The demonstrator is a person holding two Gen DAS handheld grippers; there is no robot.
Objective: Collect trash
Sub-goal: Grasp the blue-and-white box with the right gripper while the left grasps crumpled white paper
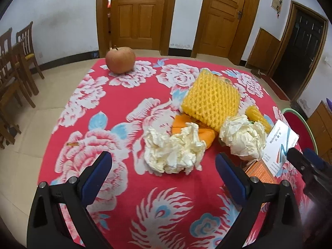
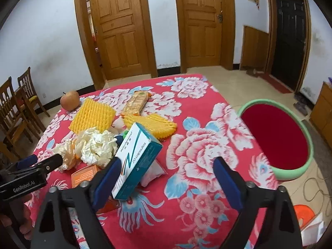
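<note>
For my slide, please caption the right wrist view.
Open right gripper nears a capsule box beside crumpled paper on a floral tablecloth.

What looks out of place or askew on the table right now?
The capsule box is tipped up at an angle, propped on a white packet and leaning toward the right gripper's left finger. A whole apple sits apart from the trash.
</note>
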